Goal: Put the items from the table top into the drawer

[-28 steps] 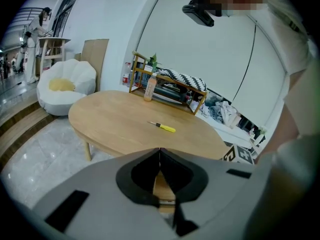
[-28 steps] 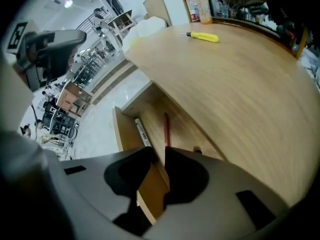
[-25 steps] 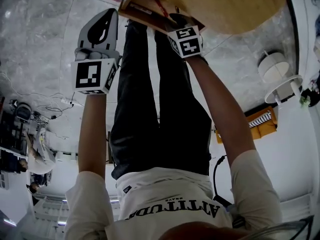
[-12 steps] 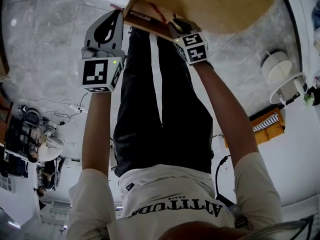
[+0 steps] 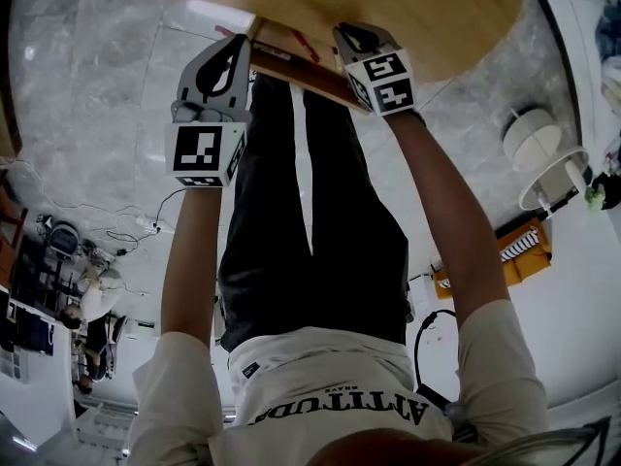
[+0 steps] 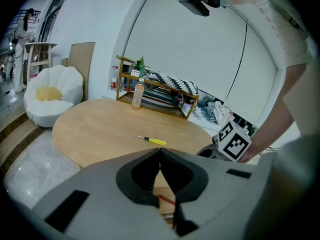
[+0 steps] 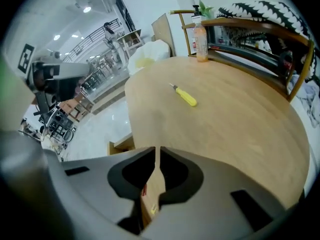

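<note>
yellow screwdriver (image 6: pixel 151 141), round wooden table (image 6: pixel 100 129); left gripper (image 6: pixel 159 151) jaws together, right gripper (image 7: pixel 157 153) just closing, empty slit

Left gripper (image 5: pixel 237 45) and right gripper (image 5: pixel 351 35) above open drawer (image 5: pixel 303 68) at wooden table (image 5: pixel 456 8) edge

Screwdriver (image 6: pixel 151 141) lies on table (image 6: pixel 95 129), mid-top. Bottle (image 6: pixel 136 95) at its 11 o'clock, rack (image 6: pixel 165 98) at 12, along far edge. Drawer (image 5: pixel 296 66) at 6, under near edge.

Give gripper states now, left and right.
Left gripper: closed, empty.
Right gripper: has just been closing, narrow gap left, nothing between the jaws.
</note>
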The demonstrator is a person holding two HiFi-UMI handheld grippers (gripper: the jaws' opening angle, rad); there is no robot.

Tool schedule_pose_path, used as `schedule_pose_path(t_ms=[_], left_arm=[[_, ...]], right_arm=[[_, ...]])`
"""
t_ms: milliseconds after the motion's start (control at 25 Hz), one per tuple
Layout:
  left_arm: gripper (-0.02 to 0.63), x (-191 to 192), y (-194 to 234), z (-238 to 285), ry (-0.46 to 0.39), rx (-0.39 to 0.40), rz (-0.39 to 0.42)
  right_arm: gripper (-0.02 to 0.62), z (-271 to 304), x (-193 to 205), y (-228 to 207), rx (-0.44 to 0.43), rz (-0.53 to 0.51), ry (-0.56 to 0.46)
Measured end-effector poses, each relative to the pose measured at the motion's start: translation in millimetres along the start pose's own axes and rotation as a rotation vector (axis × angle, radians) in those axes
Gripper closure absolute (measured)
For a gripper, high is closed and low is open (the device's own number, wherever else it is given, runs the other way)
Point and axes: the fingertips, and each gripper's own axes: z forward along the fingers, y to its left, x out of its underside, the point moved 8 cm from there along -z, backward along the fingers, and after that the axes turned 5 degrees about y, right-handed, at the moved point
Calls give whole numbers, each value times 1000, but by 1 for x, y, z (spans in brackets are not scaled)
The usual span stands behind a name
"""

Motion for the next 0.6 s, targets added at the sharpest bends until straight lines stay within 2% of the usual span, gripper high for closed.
schedule_pose_path(t_ms=[600], left_arm=[[584,3,15,9,15,-6,-39]], right_arm=[[552,16,-80,-61,67,-140,-30]])
